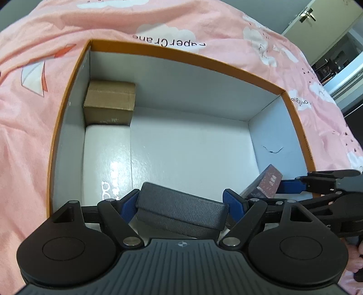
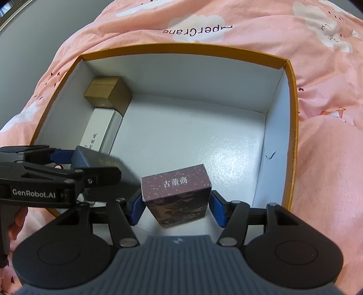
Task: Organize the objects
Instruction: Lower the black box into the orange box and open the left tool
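Observation:
A large orange-rimmed box (image 1: 181, 53) with a white inside lies on a pink bedspread; it also shows in the right wrist view (image 2: 291, 127). Inside, along its left wall, stand a brown carton (image 1: 110, 102) (image 2: 109, 94) and a white box (image 1: 106, 156) (image 2: 101, 129). My left gripper (image 1: 181, 204) is shut on a dark grey textured box (image 1: 181, 210) (image 2: 99, 162), held tilted over the near edge. My right gripper (image 2: 175, 202) is shut on a maroon card box (image 2: 177, 192) (image 1: 265, 181) with white characters, held above the box's near right floor.
The pink bedspread (image 1: 27, 118) with cloud prints surrounds the box. A door with a metal handle (image 1: 307, 14) stands at the far right. The box floor (image 1: 192, 145) between the left-hand items and the right wall is bare white.

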